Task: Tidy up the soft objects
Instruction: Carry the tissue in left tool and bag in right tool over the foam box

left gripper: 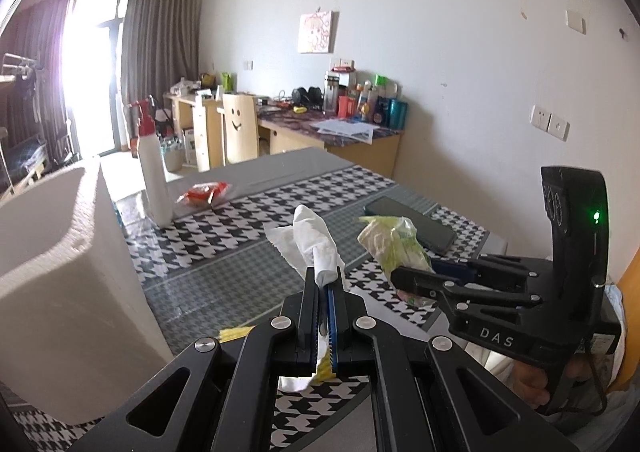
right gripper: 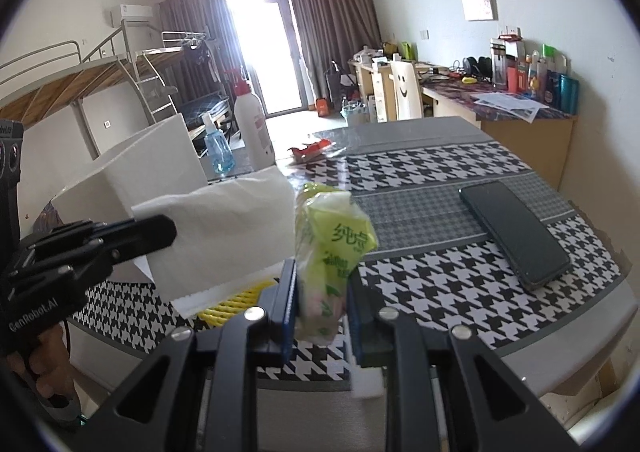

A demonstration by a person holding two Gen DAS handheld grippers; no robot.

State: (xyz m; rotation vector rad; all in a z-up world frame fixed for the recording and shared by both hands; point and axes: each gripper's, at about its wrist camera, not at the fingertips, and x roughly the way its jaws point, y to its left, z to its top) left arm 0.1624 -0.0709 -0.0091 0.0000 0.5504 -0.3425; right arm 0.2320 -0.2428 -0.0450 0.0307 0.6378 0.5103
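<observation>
The left gripper (left gripper: 325, 284) pinches a white tissue (left gripper: 310, 236), whose lower end disappears between the fingers. The right gripper (right gripper: 320, 292) clamps a green tissue pack (right gripper: 334, 248), its bottom hidden by the pads. Both are held just above the checked table (right gripper: 432, 276), side by side. A white box (left gripper: 52, 252) is cut off at left; a phone (right gripper: 516, 232) lies nearby.

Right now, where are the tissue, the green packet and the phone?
tissue (left gripper: 310, 230), left wrist view, on its crumpled upper part.
green packet (right gripper: 338, 236), right wrist view, on its printed front.
phone (right gripper: 516, 232), right wrist view, on its dark screen.
</observation>
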